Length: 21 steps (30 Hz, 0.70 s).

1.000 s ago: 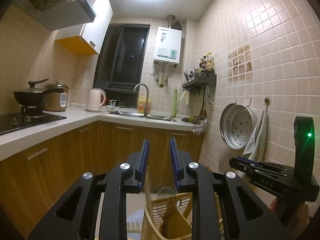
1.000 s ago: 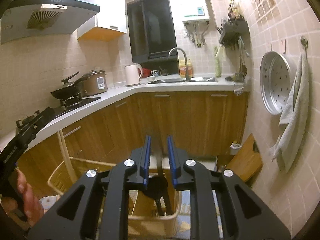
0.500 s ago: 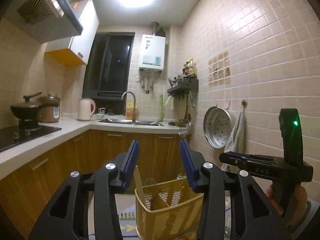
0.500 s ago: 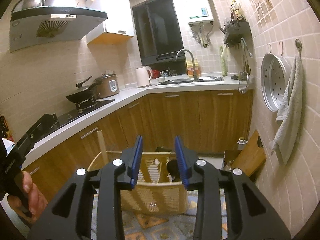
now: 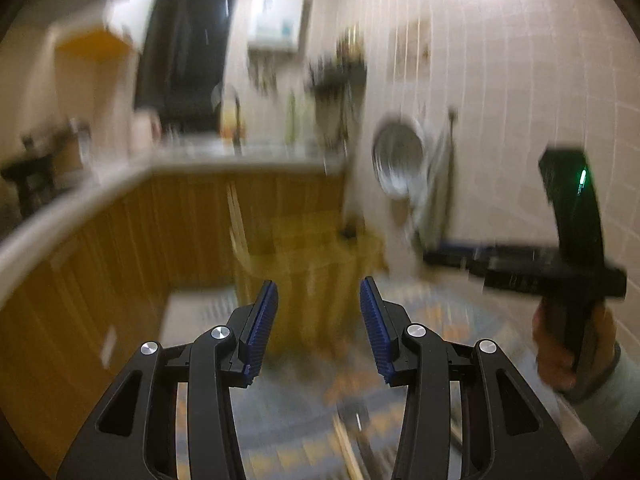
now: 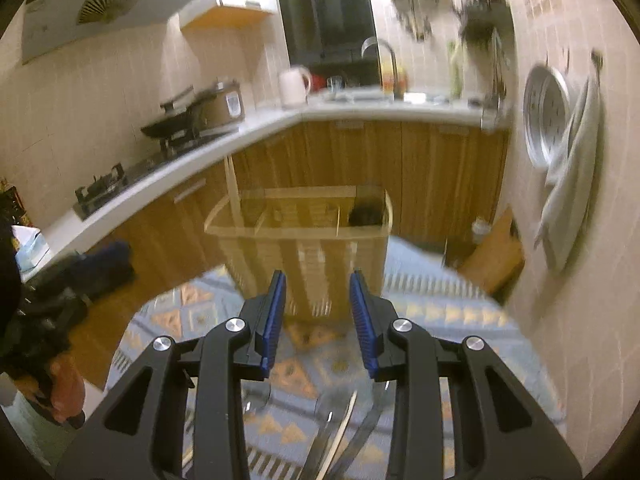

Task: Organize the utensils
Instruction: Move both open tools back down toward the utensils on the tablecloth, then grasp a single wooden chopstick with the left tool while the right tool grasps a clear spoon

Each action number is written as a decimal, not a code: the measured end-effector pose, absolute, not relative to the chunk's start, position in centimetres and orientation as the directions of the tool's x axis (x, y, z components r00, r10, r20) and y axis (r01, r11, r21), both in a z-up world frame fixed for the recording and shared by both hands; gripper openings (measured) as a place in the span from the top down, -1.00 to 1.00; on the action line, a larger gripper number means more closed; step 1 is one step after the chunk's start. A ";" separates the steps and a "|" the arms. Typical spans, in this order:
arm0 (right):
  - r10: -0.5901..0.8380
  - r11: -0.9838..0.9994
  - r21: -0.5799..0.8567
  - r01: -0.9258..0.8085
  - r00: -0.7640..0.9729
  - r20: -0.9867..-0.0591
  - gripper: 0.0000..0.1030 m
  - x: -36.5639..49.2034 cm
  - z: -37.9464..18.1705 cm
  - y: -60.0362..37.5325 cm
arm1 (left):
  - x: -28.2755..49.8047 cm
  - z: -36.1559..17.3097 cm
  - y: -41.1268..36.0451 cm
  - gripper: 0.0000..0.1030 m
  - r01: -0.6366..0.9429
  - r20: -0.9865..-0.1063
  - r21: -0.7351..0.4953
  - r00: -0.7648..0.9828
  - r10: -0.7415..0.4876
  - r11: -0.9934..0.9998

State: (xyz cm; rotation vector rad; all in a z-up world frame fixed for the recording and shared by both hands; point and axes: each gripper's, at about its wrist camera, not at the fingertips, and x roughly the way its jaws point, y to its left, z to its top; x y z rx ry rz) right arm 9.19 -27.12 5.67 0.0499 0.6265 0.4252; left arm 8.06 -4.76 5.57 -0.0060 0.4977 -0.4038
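A yellow slatted utensil basket (image 6: 304, 248) stands on a patterned cloth (image 6: 432, 308); it is blurred in the left wrist view (image 5: 304, 268). A wooden stick (image 6: 233, 192) stands up from its left side and a dark utensil head (image 6: 366, 214) shows at its right. Metal utensils (image 6: 340, 436) lie on the cloth below my right gripper (image 6: 318, 316), which is open and empty in front of the basket. My left gripper (image 5: 318, 328) is open and empty, also short of the basket. The right gripper's body (image 5: 560, 256) shows at the right of the left wrist view.
A white counter (image 6: 256, 128) with wooden cabinets runs behind the basket, with a stove (image 6: 120, 184), pan, rice cooker, kettle (image 6: 294, 86) and sink. A steamer tray (image 6: 546, 114) and a towel (image 6: 572, 184) hang on the right wall. A wooden board (image 6: 494, 256) leans there.
Both grippers have opened wide and pulled back and up from the basket, which now stands further off. The view is blurred by the motion. Utensils on the cloth have come into view.
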 end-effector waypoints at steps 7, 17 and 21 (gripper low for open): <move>0.386 0.915 0.231 -0.331 0.552 -0.739 0.41 9.9 1.0 -27.0 | 10.6 -2.3 -3.2 0.36 0.369 -0.748 -0.321 0.466 -0.472 0.872; 0.357 0.925 0.227 -0.306 0.491 -0.794 0.41 10.2 -1.7 -27.3 | 9.9 -6.8 -6.5 0.36 0.435 -0.875 -0.217 0.310 -0.372 0.874; 0.359 0.924 0.232 -0.304 0.481 -0.800 0.41 10.4 -2.3 -27.6 | 10.1 -6.9 -7.8 0.40 0.446 -0.891 -0.124 0.343 -0.297 0.887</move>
